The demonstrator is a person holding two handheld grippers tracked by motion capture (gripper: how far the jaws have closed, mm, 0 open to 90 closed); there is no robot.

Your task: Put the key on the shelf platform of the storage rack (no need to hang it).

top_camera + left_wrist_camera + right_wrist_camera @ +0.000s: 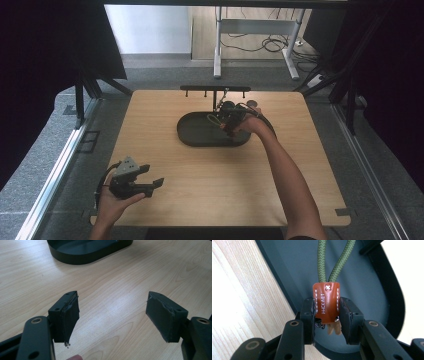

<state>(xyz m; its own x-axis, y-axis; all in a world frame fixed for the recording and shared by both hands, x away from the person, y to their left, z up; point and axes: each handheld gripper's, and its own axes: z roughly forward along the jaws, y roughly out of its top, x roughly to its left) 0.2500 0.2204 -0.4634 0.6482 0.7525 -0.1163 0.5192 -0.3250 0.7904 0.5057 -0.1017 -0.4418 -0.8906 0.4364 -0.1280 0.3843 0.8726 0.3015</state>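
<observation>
jaws first: those of the left gripper [112,315] stand spread wide with nothing between them, hovering low over the bare wooden bench [210,185] at its near left corner, held in the person's left hand [112,202]; it looks parked there to keep clear while the other hand works

farther out, the right gripper [327,312] has its jaws pressed in on the two sides of a small brown leather tag [326,302], stitched in white and stamped with letters, which binds the two strands of an olive-green braided cord loop [335,260]. gripping the stiff tag rather than the limp cord likely gives a firmer hold and lets the loop hang open ahead of the jaws

that tag and cord sit over the black oval tray [192,132], mid-bench, with the right hand [250,125] reaching across its right end. just behind the tray stands a black hanger bar with small pegs [215,90] on a thin post; i judge the loop is being carried either to or from one of those pegs, though which cannot be told
</observation>
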